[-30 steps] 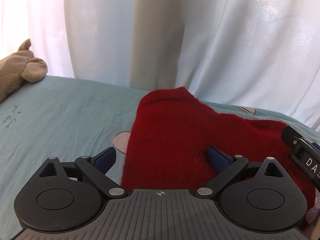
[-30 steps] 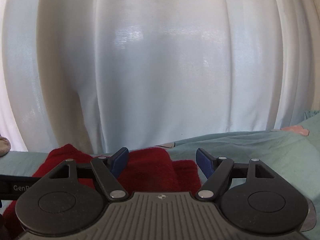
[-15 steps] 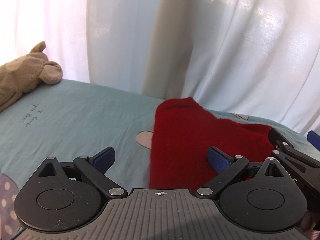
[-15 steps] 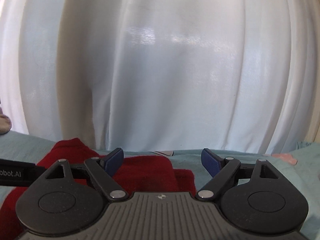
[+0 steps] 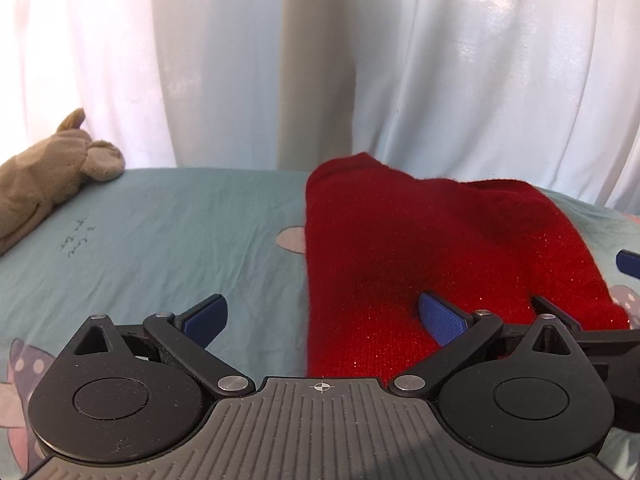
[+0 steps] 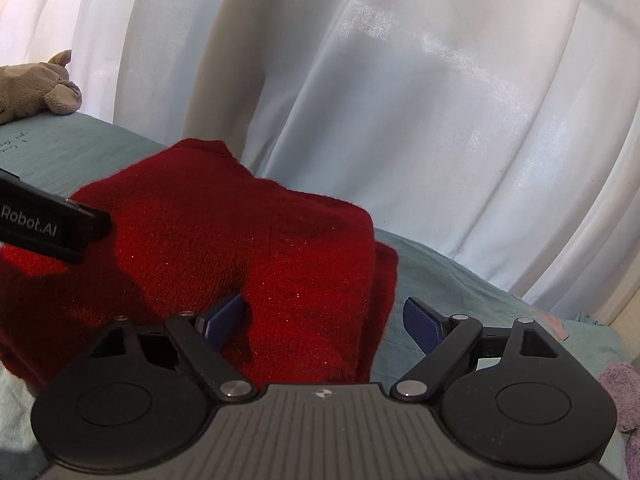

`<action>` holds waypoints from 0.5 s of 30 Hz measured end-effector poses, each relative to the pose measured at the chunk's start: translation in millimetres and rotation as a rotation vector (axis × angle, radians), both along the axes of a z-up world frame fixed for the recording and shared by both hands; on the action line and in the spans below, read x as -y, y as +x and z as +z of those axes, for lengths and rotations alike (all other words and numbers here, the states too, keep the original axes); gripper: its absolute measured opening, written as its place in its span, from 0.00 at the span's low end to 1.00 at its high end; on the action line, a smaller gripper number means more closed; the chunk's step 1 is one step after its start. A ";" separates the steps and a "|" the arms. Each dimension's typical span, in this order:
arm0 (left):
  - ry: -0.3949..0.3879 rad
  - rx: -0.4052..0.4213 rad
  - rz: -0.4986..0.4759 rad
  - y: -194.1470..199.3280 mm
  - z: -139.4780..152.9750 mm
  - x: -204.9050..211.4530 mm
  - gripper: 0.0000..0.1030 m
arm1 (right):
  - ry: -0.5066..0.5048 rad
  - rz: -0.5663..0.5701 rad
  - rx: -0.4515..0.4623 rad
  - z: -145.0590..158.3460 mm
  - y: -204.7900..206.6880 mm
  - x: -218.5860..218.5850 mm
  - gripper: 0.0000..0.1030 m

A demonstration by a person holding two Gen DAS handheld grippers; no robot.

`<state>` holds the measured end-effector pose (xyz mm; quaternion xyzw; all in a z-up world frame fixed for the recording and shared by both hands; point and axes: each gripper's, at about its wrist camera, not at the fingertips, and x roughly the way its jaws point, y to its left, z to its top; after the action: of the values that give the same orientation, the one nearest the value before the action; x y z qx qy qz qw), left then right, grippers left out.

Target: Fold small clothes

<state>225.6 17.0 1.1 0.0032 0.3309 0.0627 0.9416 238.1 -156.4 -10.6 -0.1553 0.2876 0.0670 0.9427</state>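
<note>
A folded red knit garment (image 5: 432, 248) lies on the teal bed sheet (image 5: 168, 232). My left gripper (image 5: 322, 316) is open and empty, hovering at the garment's near left edge, its right pad over the red knit. In the right wrist view the same garment (image 6: 224, 256) lies ahead and left. My right gripper (image 6: 324, 320) is open and empty, straddling the garment's right edge. The left gripper's black body (image 6: 48, 228) shows at the left of that view.
White curtains (image 5: 440, 80) hang close behind the bed. A beige plush toy (image 5: 48, 176) lies at the far left on the sheet. A lilac cloth (image 6: 624, 400) sits at the right edge of the right wrist view.
Both grippers have pulled back and stayed open. The left view has swung right to left, showing more sheet and the plush toy. The right gripper has tilted down toward the garment.
</note>
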 end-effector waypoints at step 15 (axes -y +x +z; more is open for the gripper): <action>-0.118 -0.119 -0.076 -35.9 9.2 -15.5 1.00 | -0.099 -0.040 -0.051 0.2 -42.1 20.6 0.96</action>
<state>189.6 32.5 10.3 -0.0359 0.3890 0.0072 0.9205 196.0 -177.0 -10.3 -0.1940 0.3174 0.0379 0.9274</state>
